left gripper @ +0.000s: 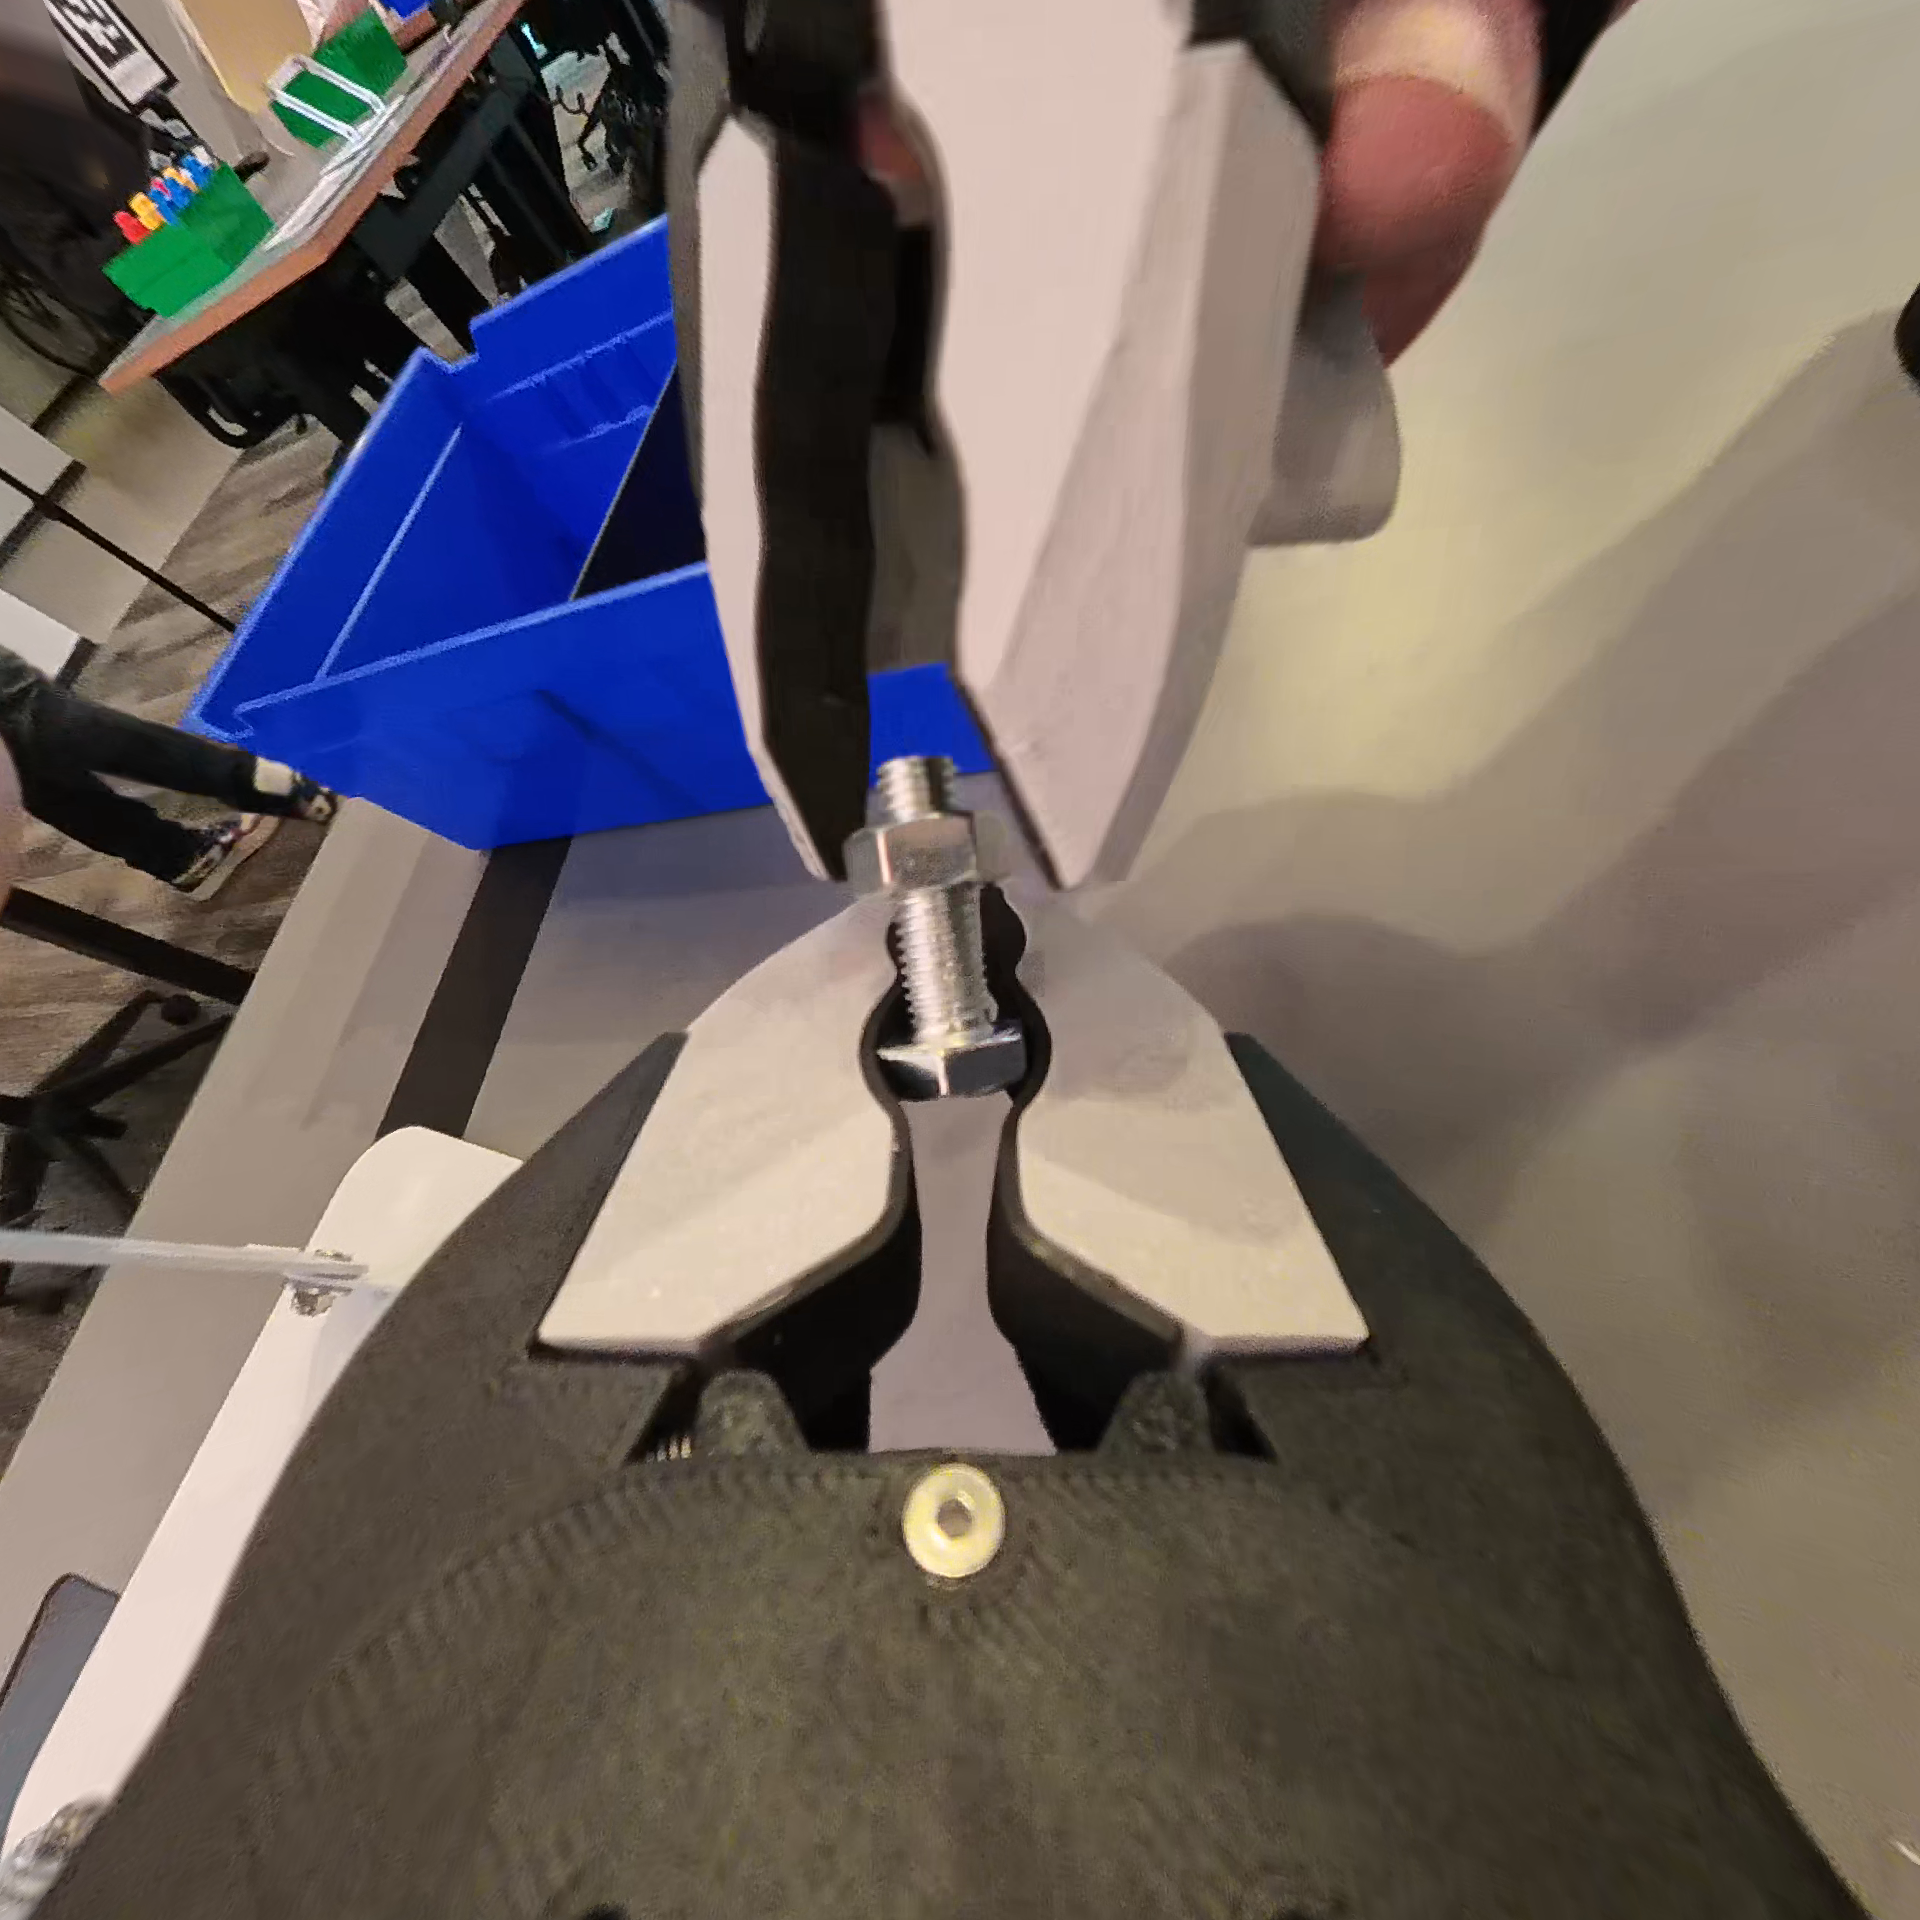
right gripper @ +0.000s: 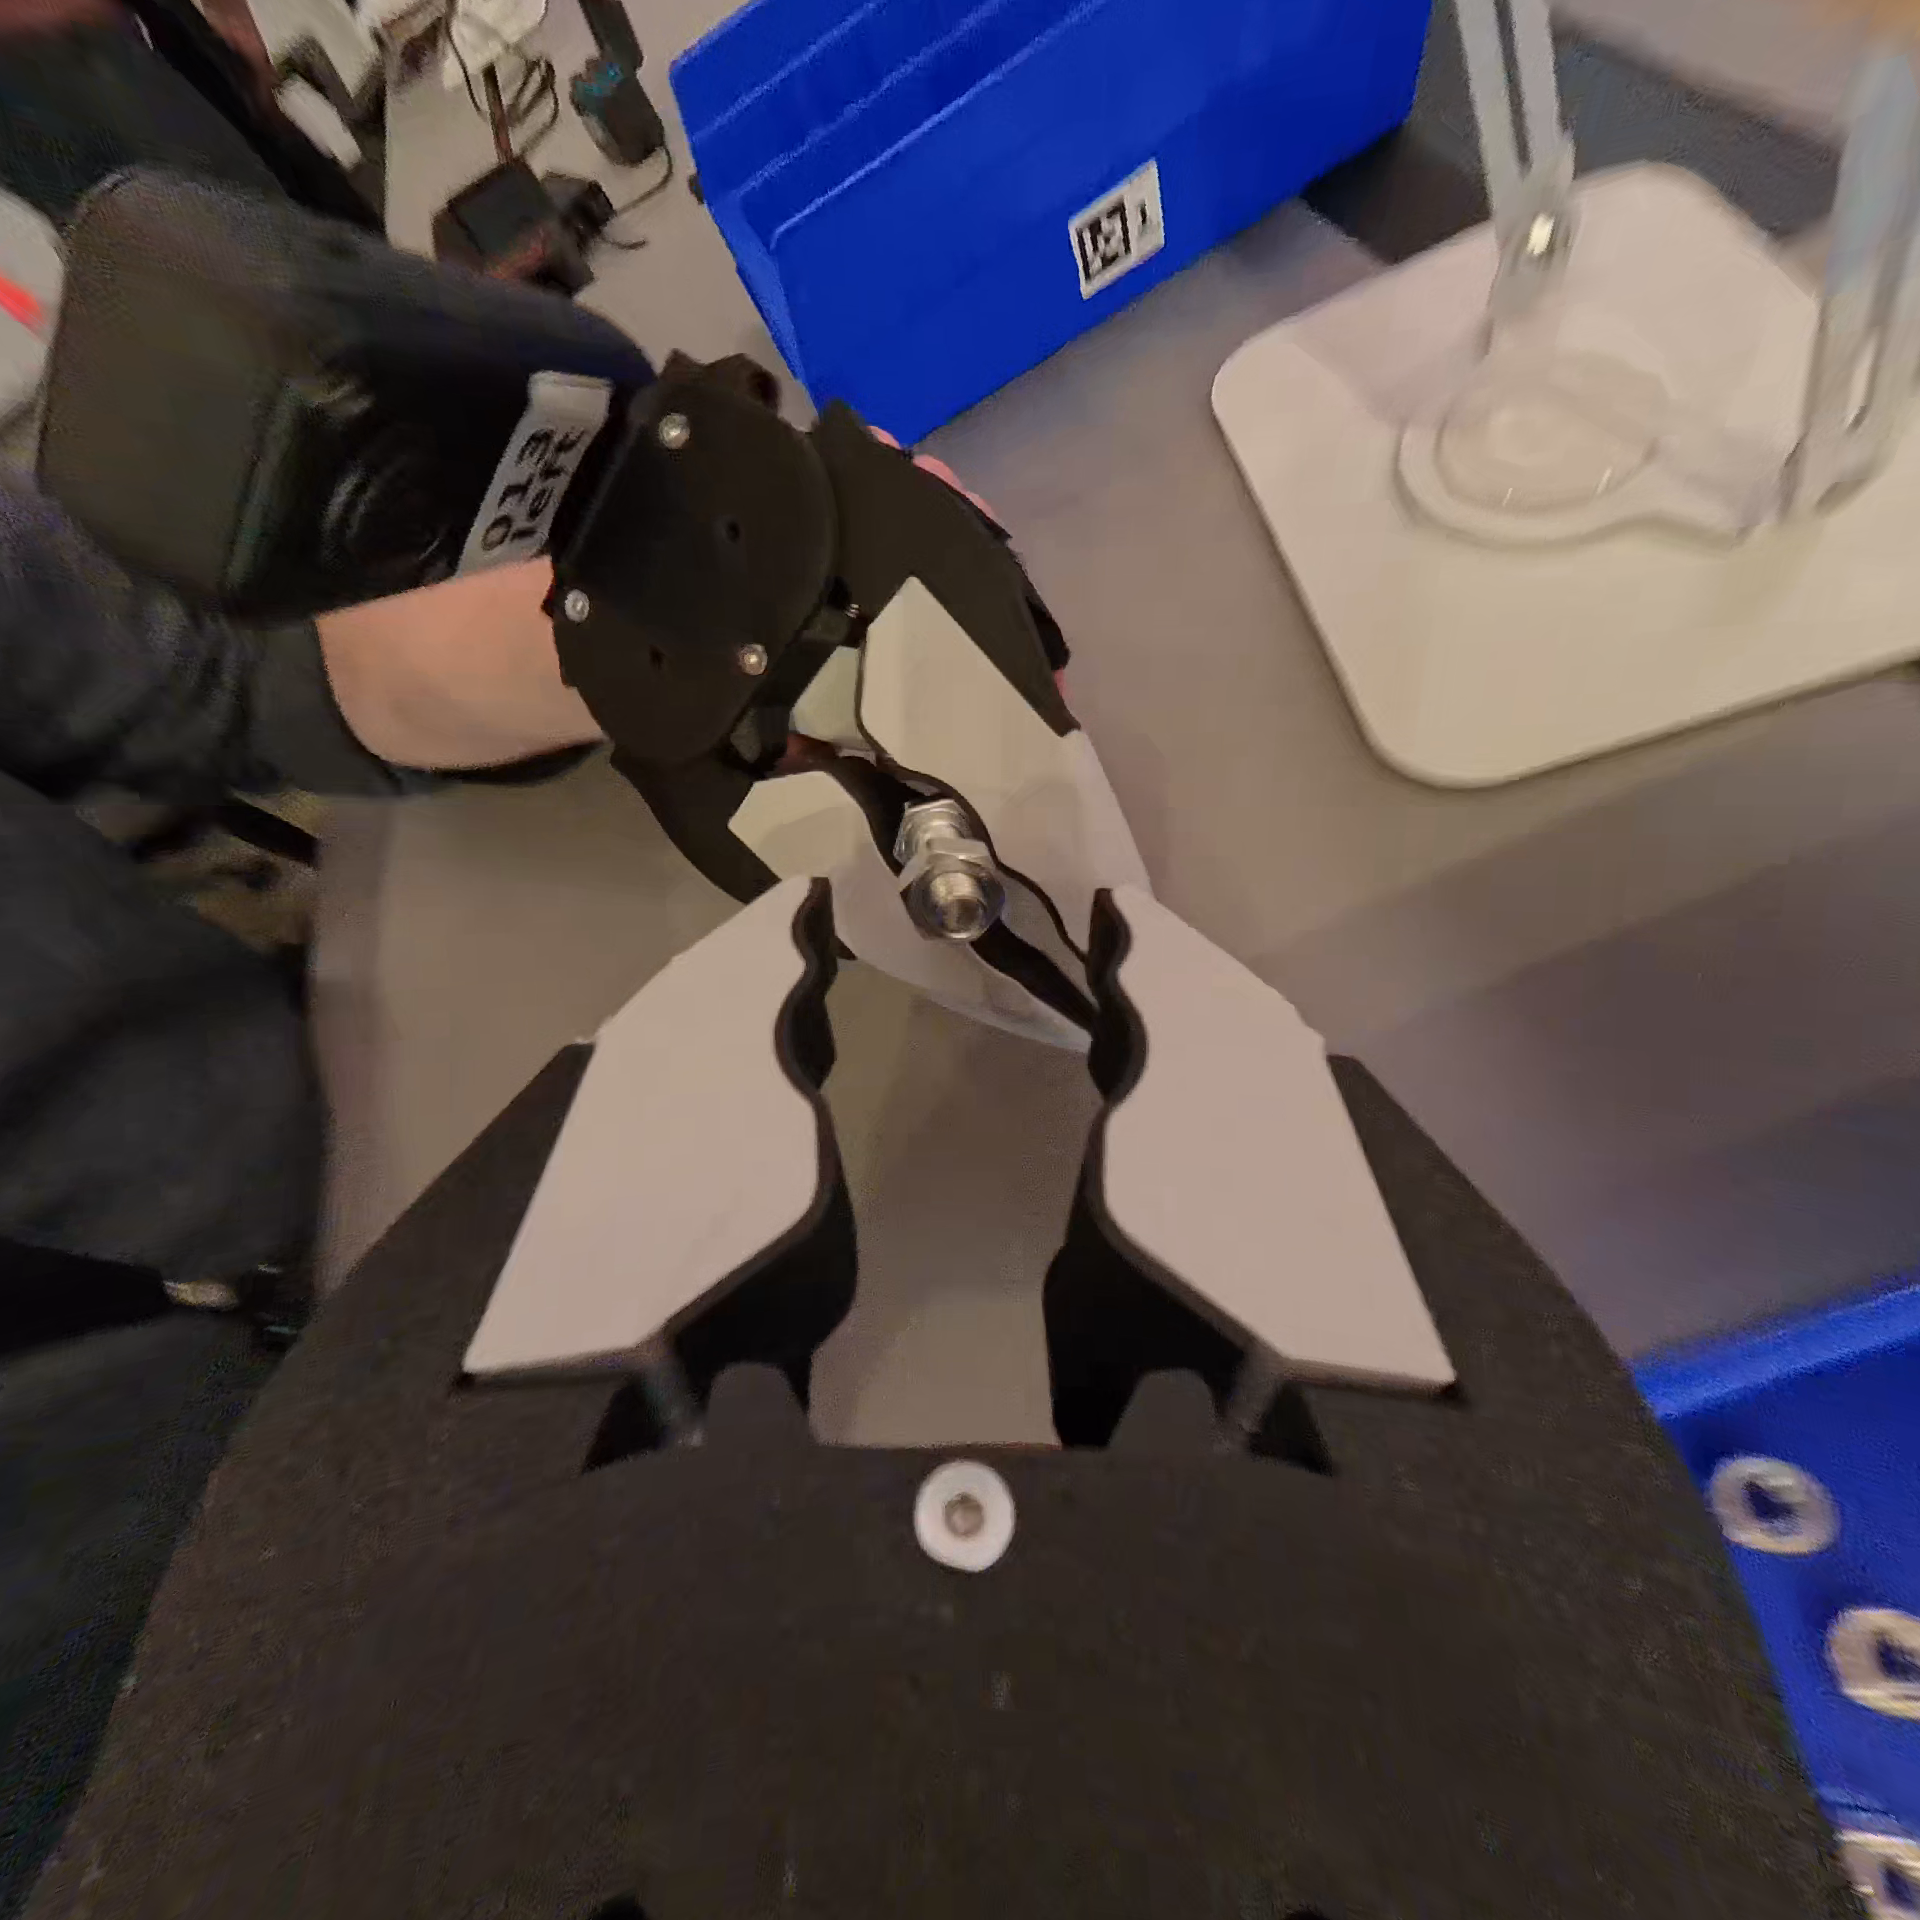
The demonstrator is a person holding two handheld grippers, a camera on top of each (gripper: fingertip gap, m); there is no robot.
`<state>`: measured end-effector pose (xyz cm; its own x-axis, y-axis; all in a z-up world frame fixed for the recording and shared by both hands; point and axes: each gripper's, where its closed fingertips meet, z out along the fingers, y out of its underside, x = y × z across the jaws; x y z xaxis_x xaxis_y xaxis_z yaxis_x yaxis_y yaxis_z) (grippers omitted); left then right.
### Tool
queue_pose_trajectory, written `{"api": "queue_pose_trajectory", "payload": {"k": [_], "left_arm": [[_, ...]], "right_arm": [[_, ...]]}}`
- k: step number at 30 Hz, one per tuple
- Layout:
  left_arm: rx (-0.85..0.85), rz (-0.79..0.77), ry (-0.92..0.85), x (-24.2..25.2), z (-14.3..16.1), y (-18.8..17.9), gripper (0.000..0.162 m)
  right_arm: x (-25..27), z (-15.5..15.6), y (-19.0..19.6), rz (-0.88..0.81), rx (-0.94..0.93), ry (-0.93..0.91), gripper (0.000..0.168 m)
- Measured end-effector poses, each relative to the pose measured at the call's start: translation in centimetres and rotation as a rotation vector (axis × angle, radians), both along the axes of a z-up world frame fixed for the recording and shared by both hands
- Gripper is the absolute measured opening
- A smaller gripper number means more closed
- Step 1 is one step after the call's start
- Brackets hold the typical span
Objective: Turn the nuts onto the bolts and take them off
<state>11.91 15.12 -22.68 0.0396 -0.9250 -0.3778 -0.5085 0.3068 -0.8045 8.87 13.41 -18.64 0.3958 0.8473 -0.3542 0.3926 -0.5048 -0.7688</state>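
A silver bolt [left gripper: 940, 966] is clamped by its head end between the fingers of my left gripper [left gripper: 951, 935], which is shut on it. A silver hex nut [left gripper: 925, 857] sits on the thread near the bolt's free end. My right gripper [left gripper: 945, 868] comes in from the top of the left wrist view with one fingertip on each side of the nut. In the right wrist view my right gripper [right gripper: 961, 914] is open, and the nut [right gripper: 951, 904] lies between its spread fingertips. The left gripper's white fingers [right gripper: 987, 727] hold the bolt above the grey table [right gripper: 1351, 987].
A blue bin [left gripper: 499, 623] stands behind the grippers, also in the right wrist view [right gripper: 1039, 156]. A white base with clear upright tubes [right gripper: 1558, 520] is at the right. Another blue bin [right gripper: 1787, 1662] at the lower right holds loose nuts [right gripper: 1771, 1517].
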Motion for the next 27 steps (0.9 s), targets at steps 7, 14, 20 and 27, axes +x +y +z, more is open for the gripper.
{"api": "queue_pose_trajectory", "payload": {"k": [7, 14, 20, 27], "left_arm": [[-0.056, -0.054, -0.009, 0.1, 0.0, -0.8, 0.010], [-0.063, -0.067, -0.009, 0.1, 0.1, -1.0, 0.010], [-0.023, -0.032, -0.001, -0.1, 0.1, -0.3, 0.010], [0.033, -0.008, 0.043, -0.2, -0.6, 0.1, 0.010]], "right_arm": [[0.8, 0.7, 0.2, 0.356, 0.717, -0.426, 0.036], [0.0, 0.4, -0.4, 0.538, 0.801, -0.503, 0.018], [-0.1, 0.4, -0.2, 0.349, 0.494, -0.364, 0.017], [-0.3, -0.1, -0.1, -0.043, -0.242, 0.125, 0.018]]}}
